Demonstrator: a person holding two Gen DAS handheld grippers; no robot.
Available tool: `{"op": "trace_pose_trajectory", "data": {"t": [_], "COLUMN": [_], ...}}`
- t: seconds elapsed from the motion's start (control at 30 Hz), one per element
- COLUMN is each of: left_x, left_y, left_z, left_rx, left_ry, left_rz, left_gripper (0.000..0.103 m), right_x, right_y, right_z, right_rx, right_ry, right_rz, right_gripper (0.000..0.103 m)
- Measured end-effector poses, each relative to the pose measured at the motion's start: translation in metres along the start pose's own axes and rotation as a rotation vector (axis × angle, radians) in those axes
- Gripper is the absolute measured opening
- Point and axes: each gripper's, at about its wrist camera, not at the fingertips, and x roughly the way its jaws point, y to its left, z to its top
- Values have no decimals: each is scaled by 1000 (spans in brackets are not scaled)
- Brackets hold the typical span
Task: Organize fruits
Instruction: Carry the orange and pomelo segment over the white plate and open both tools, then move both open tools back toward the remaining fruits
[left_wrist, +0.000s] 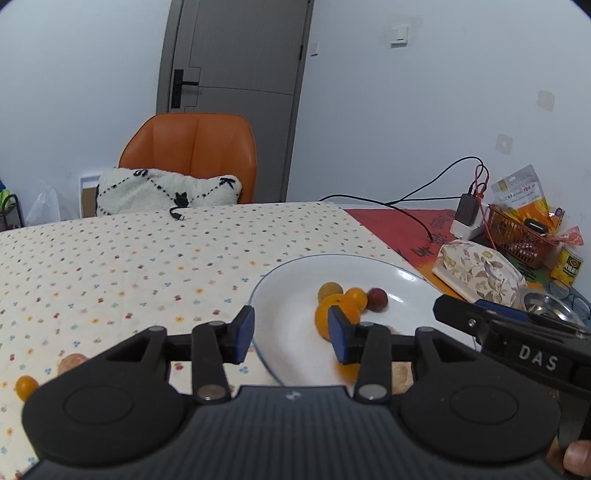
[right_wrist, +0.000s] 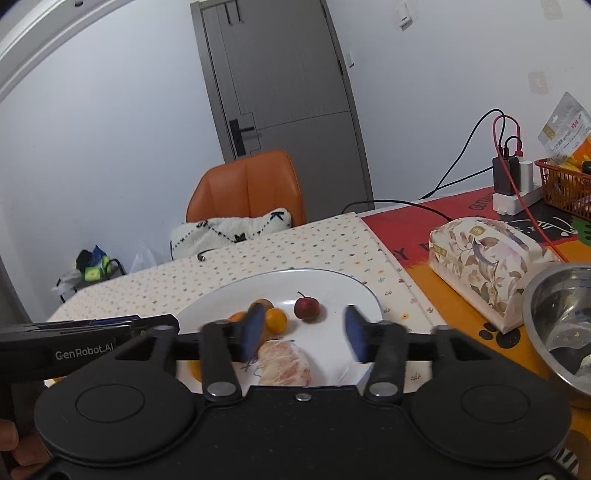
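A white plate (left_wrist: 399, 280) lies on the dotted tablecloth and holds several small fruits: orange ones (left_wrist: 334, 310), a brown one (left_wrist: 330, 290) and a red one (left_wrist: 377, 298). My left gripper (left_wrist: 291, 334) is open and empty above the plate's left rim. Two more fruits lie on the cloth at the left: a small orange one (left_wrist: 26, 386) and a brownish one (left_wrist: 72, 363). In the right wrist view the plate (right_wrist: 332, 284) also holds a pale pink peeled segment (right_wrist: 284, 363) near its front. My right gripper (right_wrist: 303, 332) is open and empty above that segment, with the red fruit (right_wrist: 307, 308) beyond it.
A floral tissue box (right_wrist: 491, 262), a steel bowl (right_wrist: 561, 321), a red basket (left_wrist: 517, 229) with snacks, a yellow can (left_wrist: 570, 264) and a charger with cables (left_wrist: 467, 208) stand at the right. An orange chair (left_wrist: 192, 151) with a cushion is behind the table.
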Motion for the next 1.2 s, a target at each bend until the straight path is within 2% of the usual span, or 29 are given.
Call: {"op": "trace_pose_trajectory", "data": {"t": [0.07,0.2,0.27,0.33,0.47,0.53,0.87,1.2], "left_x": [-4,-12,-17,-24,-37,-43,-74,-105], "left_y": [4,13,20,27,41,46,66,95], "left_z": [-1,-3,-3,-3,-3,-3,-7,-10], "left_rx": [-4,-9,-15,-26,-52,-58,-73,-117], "left_ry": [-5,-16,-23,-40,-60,-66,-98,-135], "left_rz": [10,57,82,95,122,140,196,249], "left_gripper": [52,67,78,84,96,97,100,100], "right_x": [-4,-9,-13,-16,-19,-22,-35,-46], "right_y": [3,11,15,18,24,29,51,82], "right_z": [-1,-4,-6,-7,-8,-8,-7,-5], "right_rx": [-5,-8,-17,-11,-2,-7,-14,-72], "right_ry": [-6,-12,-30,-35,-28,-33,-52,-62], "right_rz": [-4,-3,-4,-8,-2,-11,14,51], "right_gripper": [59,76,79,87,96,103,103,103]}}
